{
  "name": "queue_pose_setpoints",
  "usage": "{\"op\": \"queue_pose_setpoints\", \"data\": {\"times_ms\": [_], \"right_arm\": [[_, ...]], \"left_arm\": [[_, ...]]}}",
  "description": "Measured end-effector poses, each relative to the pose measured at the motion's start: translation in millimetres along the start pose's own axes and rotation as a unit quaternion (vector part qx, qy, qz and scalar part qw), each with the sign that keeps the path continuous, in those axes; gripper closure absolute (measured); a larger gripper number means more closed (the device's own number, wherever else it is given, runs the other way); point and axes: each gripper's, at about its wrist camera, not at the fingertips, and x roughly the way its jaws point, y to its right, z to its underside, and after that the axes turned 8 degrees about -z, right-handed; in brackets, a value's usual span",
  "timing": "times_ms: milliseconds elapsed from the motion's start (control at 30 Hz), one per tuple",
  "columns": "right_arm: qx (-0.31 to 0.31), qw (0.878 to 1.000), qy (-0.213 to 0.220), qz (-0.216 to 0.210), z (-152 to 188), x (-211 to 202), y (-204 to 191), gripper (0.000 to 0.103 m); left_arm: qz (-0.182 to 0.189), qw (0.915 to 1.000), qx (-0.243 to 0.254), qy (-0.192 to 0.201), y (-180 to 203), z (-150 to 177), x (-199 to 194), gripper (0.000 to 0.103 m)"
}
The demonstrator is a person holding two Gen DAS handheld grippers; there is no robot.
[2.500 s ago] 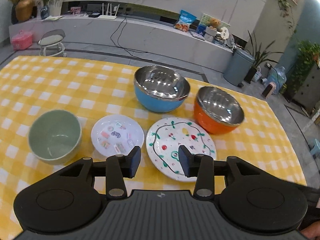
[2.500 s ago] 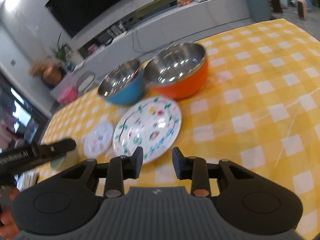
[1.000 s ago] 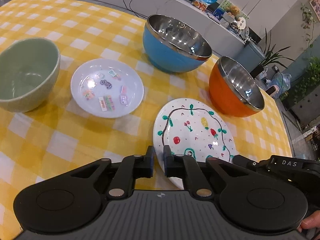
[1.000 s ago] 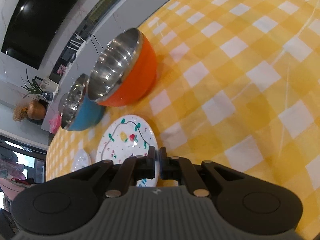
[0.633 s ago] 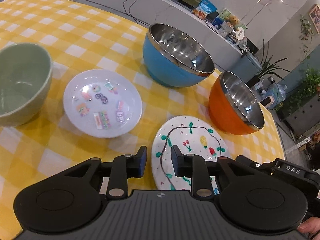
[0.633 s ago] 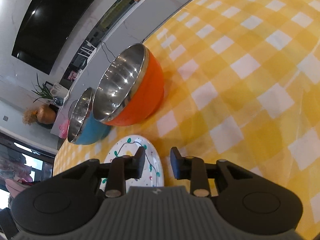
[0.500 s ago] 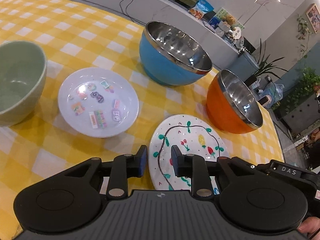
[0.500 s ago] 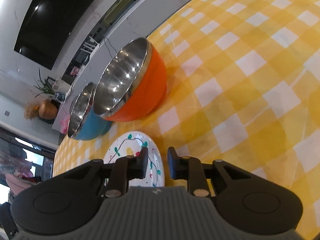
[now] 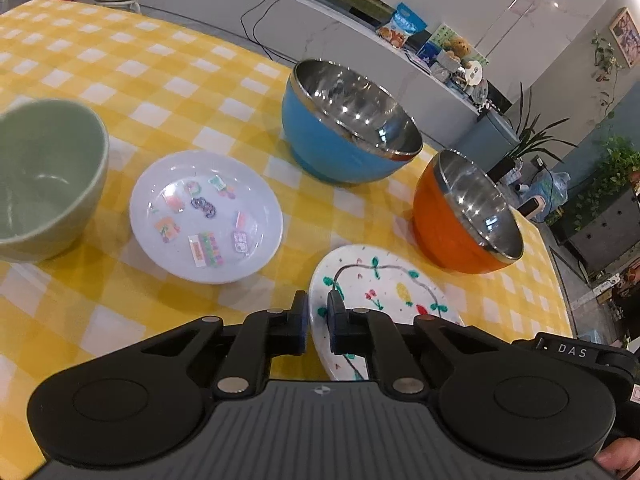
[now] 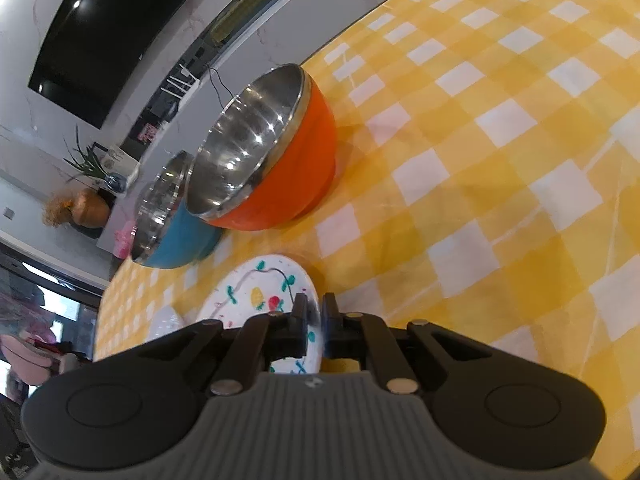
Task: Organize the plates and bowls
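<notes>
Progress: nothing is stacked or nested yet; all five dishes sit apart on the yellow checked tablecloth [image 9: 208, 80], so the sorting seems barely begun.
Left gripper [image 9: 318, 318]: jaws have just been closing and now pinch the near left rim of the painted plate [image 9: 384, 292].
Right gripper [image 10: 315, 322]: jaws have likewise just been closing, nipped on the plate's right rim; whether the plate is lifted off the cloth is hard to say.
Left to do: plates together, bowls nested, by my reading.
Sticker plate [image 9: 206, 216]: shallow, glossy white, round.
Green bowl [image 9: 44, 176]: thick, matte ceramic, deep.
Blue bowl [image 9: 344, 128] and orange bowl [image 9: 464, 212]: coloured shells, mirror-bright steel linings, rounded bases.
</notes>
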Motion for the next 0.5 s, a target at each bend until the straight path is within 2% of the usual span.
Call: {"op": "queue_pose_setpoints", "data": {"times_ms": [267, 500], "right_arm": [[0.015, 1.000, -0.015, -0.012, 8.7, -9.5, -6.2, 0.100], [0.005, 0.999, -0.038, -0.039, 25.7, -23.5, -23.8, 0.099]], "left_arm": [[-0.012, 0.9998, -0.002, 0.015, -1.8, 1.7, -29.9, 0.093], [-0.029, 0.9992, -0.009, 0.025, -14.4, 9.7, -77.6, 0.093]]}}
